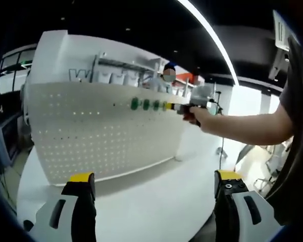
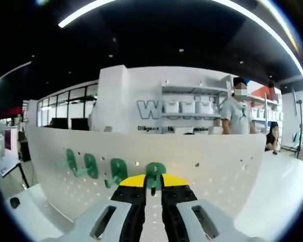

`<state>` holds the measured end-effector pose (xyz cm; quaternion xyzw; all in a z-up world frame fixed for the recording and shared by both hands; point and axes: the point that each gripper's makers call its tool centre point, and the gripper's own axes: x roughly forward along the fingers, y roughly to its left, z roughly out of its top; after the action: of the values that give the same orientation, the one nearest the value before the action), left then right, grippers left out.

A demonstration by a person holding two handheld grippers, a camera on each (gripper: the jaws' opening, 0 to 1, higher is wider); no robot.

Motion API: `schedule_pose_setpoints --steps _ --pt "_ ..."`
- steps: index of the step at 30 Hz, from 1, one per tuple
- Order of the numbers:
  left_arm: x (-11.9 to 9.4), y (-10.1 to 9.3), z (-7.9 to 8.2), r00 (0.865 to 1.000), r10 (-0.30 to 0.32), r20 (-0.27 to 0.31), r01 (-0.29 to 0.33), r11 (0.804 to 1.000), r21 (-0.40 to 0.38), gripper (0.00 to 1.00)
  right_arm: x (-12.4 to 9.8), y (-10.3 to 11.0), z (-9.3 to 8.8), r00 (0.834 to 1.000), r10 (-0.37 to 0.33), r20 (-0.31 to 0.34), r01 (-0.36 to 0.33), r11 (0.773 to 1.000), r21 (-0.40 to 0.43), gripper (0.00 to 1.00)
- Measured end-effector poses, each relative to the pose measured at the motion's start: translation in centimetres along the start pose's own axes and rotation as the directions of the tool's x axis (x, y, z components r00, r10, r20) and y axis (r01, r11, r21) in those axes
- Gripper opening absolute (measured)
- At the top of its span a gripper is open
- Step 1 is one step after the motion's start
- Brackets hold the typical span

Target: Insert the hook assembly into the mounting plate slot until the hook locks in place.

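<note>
In the left gripper view, the left gripper (image 1: 154, 184) hangs at the bottom with jaws wide apart and empty; mid-frame, the right gripper (image 1: 178, 107) meets green hooks (image 1: 145, 104) on the white pegboard (image 1: 91, 136). In the right gripper view, its jaws close together around a green hook (image 2: 154, 174) against the pegboard, low centre.

Left claw (image 1: 154, 189) gapes wide and bare; right claw (image 2: 152, 187), arm outstretched, is pinched nearly together.
</note>
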<state>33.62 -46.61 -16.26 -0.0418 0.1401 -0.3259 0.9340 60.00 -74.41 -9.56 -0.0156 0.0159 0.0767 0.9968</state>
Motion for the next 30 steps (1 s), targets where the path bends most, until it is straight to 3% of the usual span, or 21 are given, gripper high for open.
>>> schedule_pose_setpoints --steps 3,10,15,19,23,27,30 --pt "-0.1 0.1 0.2 1.000 0.003 0.006 -0.003 1.000 0.002 1.00 -0.9 0.4 0.4 1.000 0.014 -0.001 -0.014 0.998 -0.059 0.11" --pt "-0.5 0.7 0.2 1.000 0.018 0.008 -0.018 1.000 -0.002 1.00 -4.2 1.3 -0.1 0.999 0.047 -0.016 -0.047 0.998 -0.048 0.20" --pt "-0.7 0.7 0.0 1.000 0.018 0.004 -0.018 1.000 0.002 1.00 -6.7 2.0 -1.9 0.997 0.065 -0.051 -0.067 0.997 -0.032 0.25" --pt "-0.7 0.6 -0.1 1.000 0.015 0.000 -0.015 1.000 0.000 1.00 -8.7 2.9 -3.5 0.994 0.079 -0.077 -0.080 0.997 -0.007 0.35" --pt "-0.9 0.5 -0.1 1.000 0.015 0.001 -0.015 1.000 0.005 1.00 -11.1 4.9 -6.1 0.982 0.121 -0.148 -0.123 0.992 0.000 0.38" --pt "-1.0 0.6 -0.1 1.000 0.018 0.003 -0.018 1.000 0.008 1.00 -13.4 6.6 -7.4 0.976 0.140 -0.165 -0.143 0.990 -0.006 0.38" --pt "-1.2 0.7 -0.2 1.000 0.023 0.001 -0.023 1.000 0.004 1.00 -14.9 7.0 -7.9 0.977 0.133 -0.169 -0.135 0.991 0.001 0.45"
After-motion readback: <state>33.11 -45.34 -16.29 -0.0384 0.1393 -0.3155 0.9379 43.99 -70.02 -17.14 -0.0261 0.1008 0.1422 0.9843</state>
